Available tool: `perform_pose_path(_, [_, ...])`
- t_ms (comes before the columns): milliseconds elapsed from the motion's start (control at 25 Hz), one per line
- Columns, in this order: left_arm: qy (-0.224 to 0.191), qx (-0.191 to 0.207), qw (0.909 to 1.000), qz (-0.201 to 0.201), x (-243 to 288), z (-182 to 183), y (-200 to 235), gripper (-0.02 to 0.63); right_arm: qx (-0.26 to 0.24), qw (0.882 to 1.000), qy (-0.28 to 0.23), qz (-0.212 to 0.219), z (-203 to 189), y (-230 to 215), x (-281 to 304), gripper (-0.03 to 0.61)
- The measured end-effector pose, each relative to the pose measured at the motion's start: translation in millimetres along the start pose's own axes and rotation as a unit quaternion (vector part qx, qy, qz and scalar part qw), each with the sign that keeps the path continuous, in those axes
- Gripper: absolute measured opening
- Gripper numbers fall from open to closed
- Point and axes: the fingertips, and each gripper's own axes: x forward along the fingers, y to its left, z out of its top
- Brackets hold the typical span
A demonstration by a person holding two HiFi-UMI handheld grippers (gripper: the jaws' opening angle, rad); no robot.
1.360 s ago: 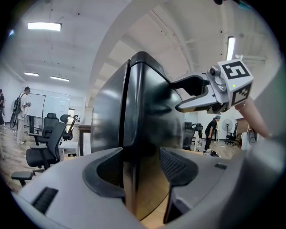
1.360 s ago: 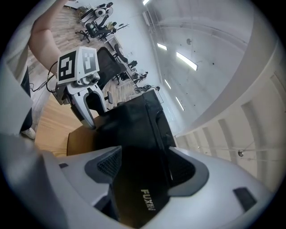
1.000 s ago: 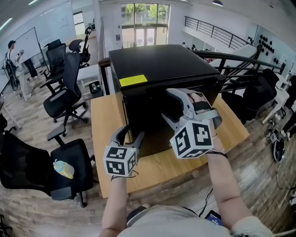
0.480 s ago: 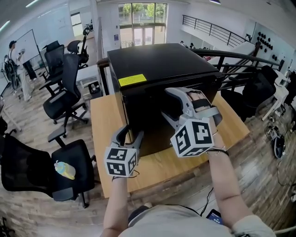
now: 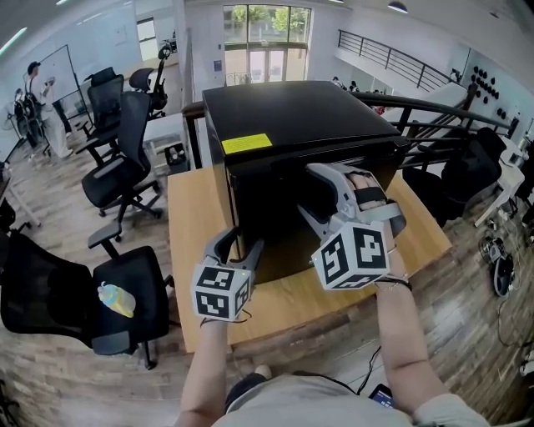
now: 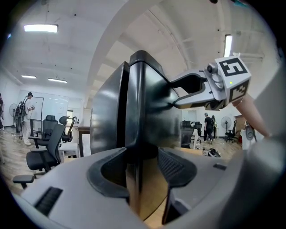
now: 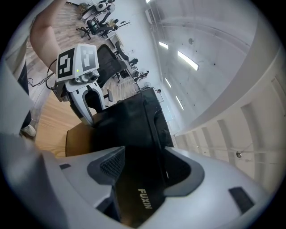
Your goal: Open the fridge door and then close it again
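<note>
Black fridge (image 5: 292,117), door (image 5: 267,200) toward the viewer

Black office chairs (image 5: 123,171) stand on a wood-plank floor (image 5: 50,371), with bright windows (image 5: 265,21) at the far wall.

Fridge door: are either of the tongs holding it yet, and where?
Nothing looks gripped yet. The left tongs straddle the fridge door's side edge with a gap showing. The right tongs have its branded front between them. Both have just been closing.

Head view steeply downward, gripper views close, all sharing fridge (image 5: 292,117)
</note>
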Motion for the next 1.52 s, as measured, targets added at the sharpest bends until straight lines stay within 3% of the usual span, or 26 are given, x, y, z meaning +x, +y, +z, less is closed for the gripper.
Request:
perform_pose_path(280, [-0.006, 0.005, 0.9999, 0.007, -17, -3, -17, 0.204, 0.006, 1.000, -0.007, -0.006, -1, 5, -18, 0.270])
perform_pose_path(400, [-0.011, 0.007, 0.9999, -0.009, -25, -6, -28, 0.201, 0.014, 1.000, -0.011, -0.014, -2, 9, -28, 0.270])
perform_pose_path(560, [-0.009, 0.017, 0.9993, -0.032, -35, -11, -44, 0.201, 0.075, 0.996, -0.051, -0.017, 1, 14, -44, 0.322])
perform_pose_path(680, [-0.002, 0.017, 0.9985, -0.052, -42, -14, -55, 0.201, 0.126, 0.989, -0.069, -0.033, 0, 13, -58, 0.320])
perform_pose_path(840, [-0.001, 0.012, 0.9973, -0.073, -52, -19, -70, 0.199, 0.246, 0.963, -0.106, -0.024, -9, 22, -79, 0.311])
perform_pose_path(1000, [0.002, 0.009, 0.9968, -0.080, -59, -24, -80, 0.186, 0.363, 0.917, -0.162, 0.011, -2, 33, -96, 0.273])
perform_pose_path(1080, [0.001, 0.012, 0.9967, -0.080, -63, -26, -86, 0.185, 0.386, 0.906, -0.172, 0.019, 2, 42, -102, 0.273])
perform_pose_path(1240, [-0.002, 0.009, 0.9968, -0.079, -70, -28, -98, 0.138, 0.407, 0.895, -0.178, 0.032, 7, 68, -108, 0.275])
perform_pose_path(1400, [-0.004, 0.014, 0.9957, -0.091, -78, -30, -118, 0.130, 0.429, 0.883, -0.187, 0.043, 10, 90, -119, 0.278])
perform_pose_path(1520, [-0.005, 0.012, 0.9954, -0.095, -83, -34, -131, 0.126, 0.456, 0.866, -0.199, 0.044, 9, 99, -134, 0.279])
